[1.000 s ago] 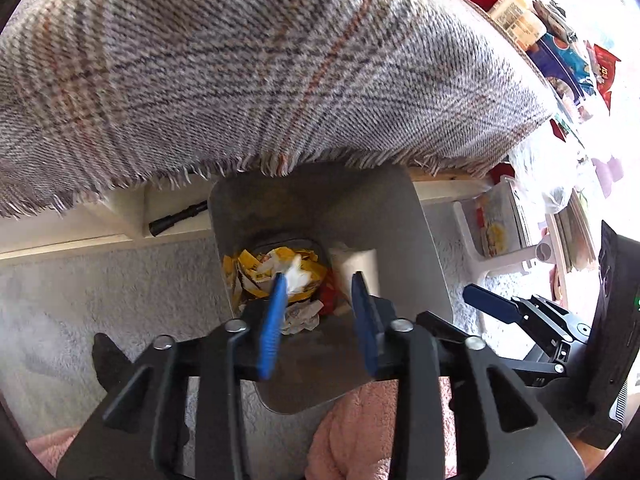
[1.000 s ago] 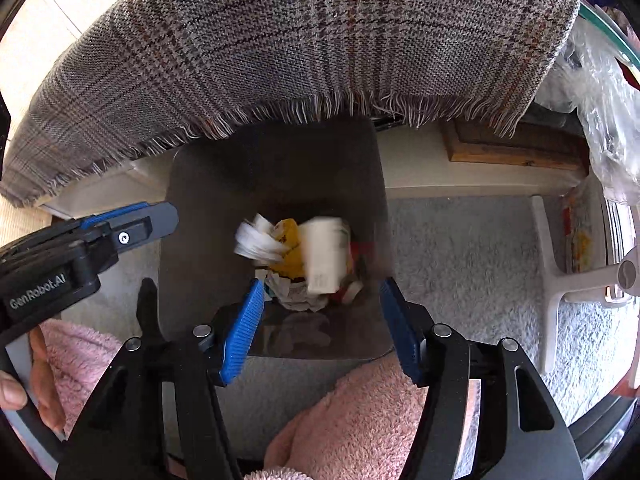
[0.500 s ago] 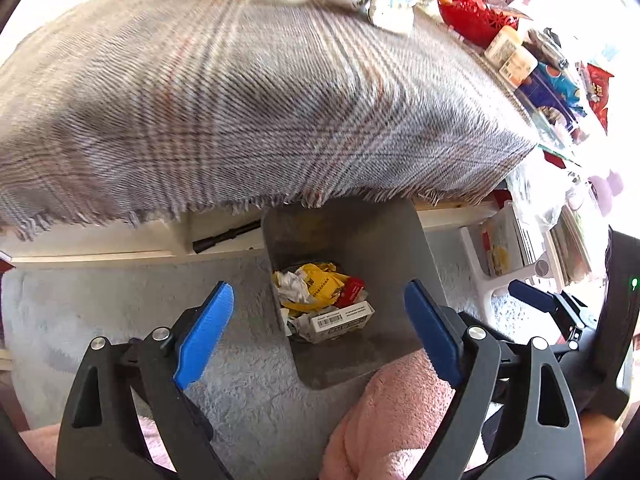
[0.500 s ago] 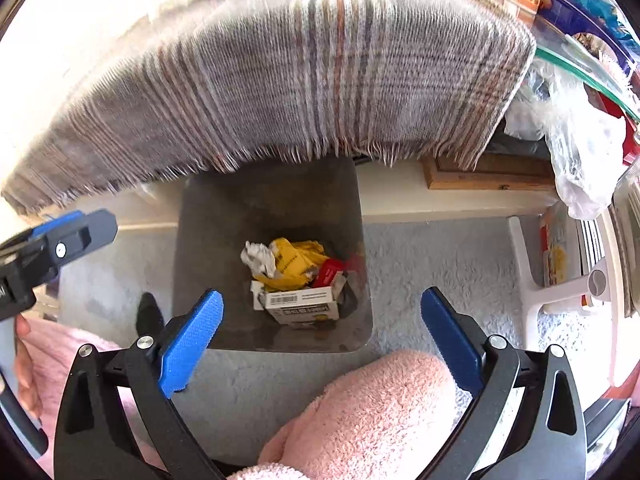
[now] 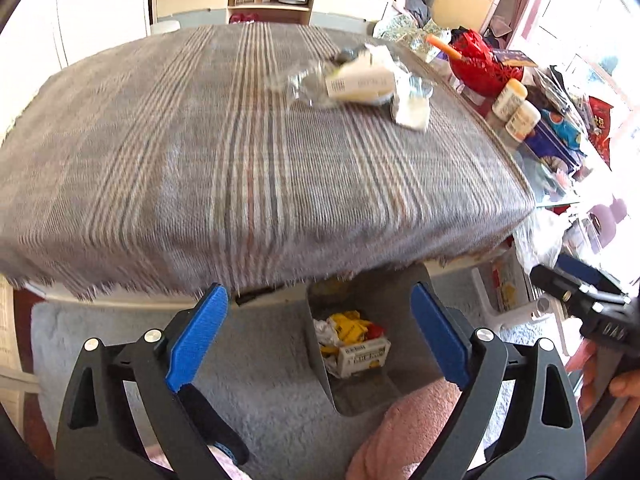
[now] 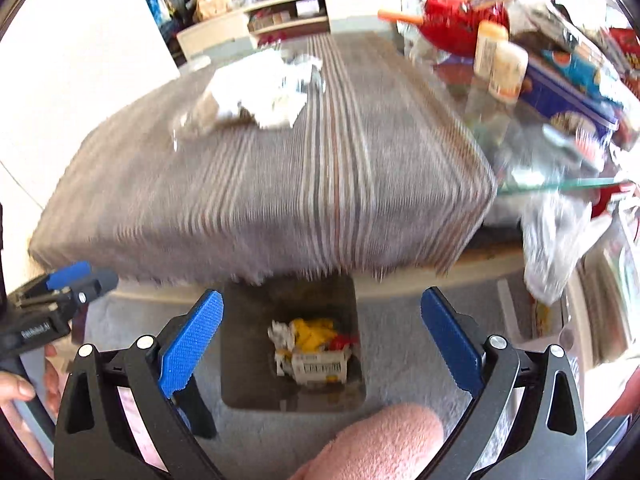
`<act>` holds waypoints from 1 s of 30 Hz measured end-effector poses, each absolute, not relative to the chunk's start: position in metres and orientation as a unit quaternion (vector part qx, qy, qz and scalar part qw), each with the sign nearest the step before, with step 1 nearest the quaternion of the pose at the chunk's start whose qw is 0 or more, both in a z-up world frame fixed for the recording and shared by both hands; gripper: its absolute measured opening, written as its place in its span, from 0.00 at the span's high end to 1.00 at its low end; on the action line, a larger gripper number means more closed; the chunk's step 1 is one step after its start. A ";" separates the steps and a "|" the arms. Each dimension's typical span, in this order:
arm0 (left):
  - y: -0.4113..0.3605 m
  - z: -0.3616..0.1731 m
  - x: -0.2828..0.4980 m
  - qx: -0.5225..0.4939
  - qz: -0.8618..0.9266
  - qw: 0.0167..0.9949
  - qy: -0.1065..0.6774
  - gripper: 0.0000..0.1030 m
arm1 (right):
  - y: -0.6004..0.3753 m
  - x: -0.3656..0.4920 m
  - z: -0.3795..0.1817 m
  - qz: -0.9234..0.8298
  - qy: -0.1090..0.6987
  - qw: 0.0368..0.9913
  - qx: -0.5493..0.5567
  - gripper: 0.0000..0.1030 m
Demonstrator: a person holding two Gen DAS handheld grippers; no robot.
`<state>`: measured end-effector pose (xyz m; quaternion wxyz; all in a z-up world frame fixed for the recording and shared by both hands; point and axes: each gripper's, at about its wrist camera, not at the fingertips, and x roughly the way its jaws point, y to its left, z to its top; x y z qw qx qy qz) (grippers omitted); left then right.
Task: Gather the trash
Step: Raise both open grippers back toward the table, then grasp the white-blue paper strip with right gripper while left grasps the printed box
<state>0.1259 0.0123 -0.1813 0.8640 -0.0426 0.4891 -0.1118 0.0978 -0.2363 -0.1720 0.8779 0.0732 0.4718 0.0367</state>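
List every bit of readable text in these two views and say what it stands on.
None reads with certainty.
Left gripper's body: white brand lettering, too blurred to read.
Right gripper's body: white letters, cut off and blurred.
White box in the bin: barcode and print, too small.
Box on the cloth-covered table: barcode and print, blurred.

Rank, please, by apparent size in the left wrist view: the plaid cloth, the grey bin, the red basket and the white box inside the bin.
1. plaid cloth
2. grey bin
3. red basket
4. white box
The basket sits farther away, so its true size is unsure.
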 end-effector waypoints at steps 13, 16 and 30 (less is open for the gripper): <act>-0.011 -0.153 0.213 -0.007 -0.110 0.879 0.463 0.13 | -0.247 0.201 -0.142 0.037 0.452 0.886 0.099 0.03; -0.015 -0.150 0.233 -0.011 -0.113 0.880 0.461 0.13 | -0.249 0.232 -0.140 0.036 0.447 0.887 0.109 0.05; -0.041 -0.144 0.295 0.011 -0.129 0.884 0.449 0.13 | -0.237 0.335 -0.161 0.069 0.482 0.862 0.141 0.61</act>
